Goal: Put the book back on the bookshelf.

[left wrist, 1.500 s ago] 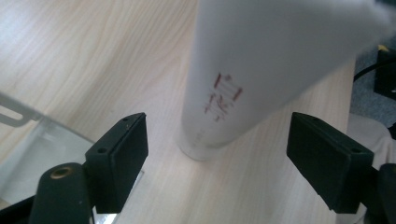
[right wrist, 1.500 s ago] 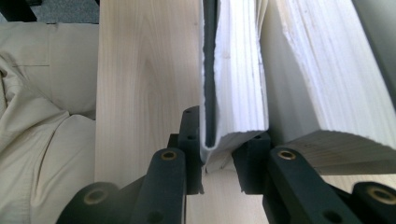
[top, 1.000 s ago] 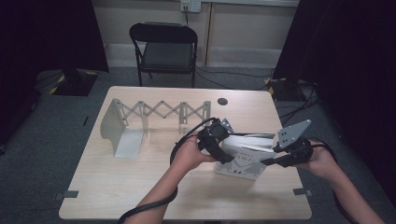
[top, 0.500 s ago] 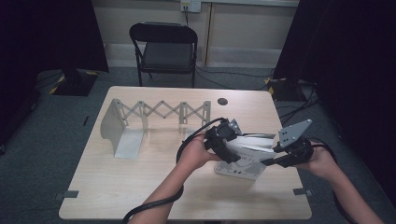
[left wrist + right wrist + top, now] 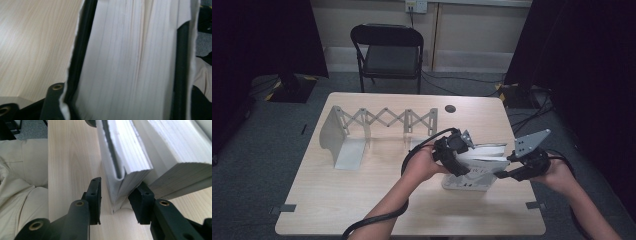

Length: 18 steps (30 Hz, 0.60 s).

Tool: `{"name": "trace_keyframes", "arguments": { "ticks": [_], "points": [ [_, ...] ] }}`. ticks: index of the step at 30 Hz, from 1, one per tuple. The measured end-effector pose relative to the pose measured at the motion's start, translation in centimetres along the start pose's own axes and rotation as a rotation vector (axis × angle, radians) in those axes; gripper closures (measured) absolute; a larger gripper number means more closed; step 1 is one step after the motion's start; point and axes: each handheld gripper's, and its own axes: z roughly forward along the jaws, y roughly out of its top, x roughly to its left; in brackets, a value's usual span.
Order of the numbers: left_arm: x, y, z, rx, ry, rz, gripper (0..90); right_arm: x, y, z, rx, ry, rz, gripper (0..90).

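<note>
Your left claw [image 5: 462,145] is clamped on the book [image 5: 484,156]; your right claw [image 5: 117,200] straddles its corner, jaws apart. Likely next: close right, then carry it to the rack [image 5: 362,125].

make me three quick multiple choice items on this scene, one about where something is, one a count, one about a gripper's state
1. Where does the expandable rack stand on the table?
A. far left part
B. near right corner
C. on the chair

2. How many folding chairs stand beyond the table?
A. none
B. one
C. three

3. What is the left gripper doing?
A. lying open on the floor
B. gripping the rack
C. clamped on a book

Answers:
1 A, the high view shows the rack toward the far left.
2 B, a single dark chair stands behind the table.
3 C, the left gripper view shows page edges between both jaws, while the right gripper sits open around a book's corner.
</note>
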Motion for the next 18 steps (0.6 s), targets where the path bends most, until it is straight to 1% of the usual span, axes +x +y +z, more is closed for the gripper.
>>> {"name": "trace_keyframes", "arguments": {
  "ticks": [4, 5, 6, 7, 8, 10, 11, 12, 13, 14, 18],
  "points": [
    [0.1, 0.1, -0.1, 0.009, -0.016, -0.002, 45.3, 0.0, 0.0, 0.1, -0.004, -0.002, 0.002, 60.9],
    [0.0, 0.1, -0.2, 0.016, -0.018, 0.01, 45.3, -0.1, -0.1, 0.1, -0.008, -0.003, 0.003, 60.4],
    [-0.2, 0.2, -0.1, 0.019, -0.017, 0.011, 46.6, -0.1, -0.1, 0.1, -0.012, -0.004, 0.009, 60.5],
    [-0.4, 0.4, -0.1, 0.038, -0.009, 0.022, 47.5, -0.2, -0.3, 0.1, -0.021, -0.005, 0.015, 60.7],
    [-0.4, 0.4, -0.1, 0.038, -0.009, 0.022, 47.5, -0.2, -0.3, 0.1, -0.021, -0.005, 0.015, 60.7],
    [-0.4, 0.8, -0.1, 0.055, -0.01, 0.026, 46.6, -0.2, -0.4, 0.1, -0.029, -0.006, 0.019, 61.1],
    [-0.4, 1.0, 0.0, 0.046, -0.026, 0.012, 44.2, -0.2, -0.4, 0.1, -0.029, -0.007, 0.021, 60.9],
    [-0.4, 1.0, 0.0, 0.046, -0.026, 0.012, 40.4, -0.2, -0.4, 0.1, -0.029, -0.007, 0.021, 60.9],
    [-0.4, 1.3, 0.0, 0.034, -0.041, 0.007, 37.5, -0.2, -0.3, 0.1, -0.026, -0.011, 0.02, 60.9],
    [-0.4, 1.5, 0.1, 0.04, -0.044, 0.009, 37.5, -0.2, -0.3, 0.1, -0.026, -0.011, 0.02, 60.9],
    [-0.5, 2.4, 0.7, 0.08, -0.034, 0.006, 37.4, -0.1, -0.3, 0.1, -0.026, -0.01, 0.02, 60.5]
  ]
}}
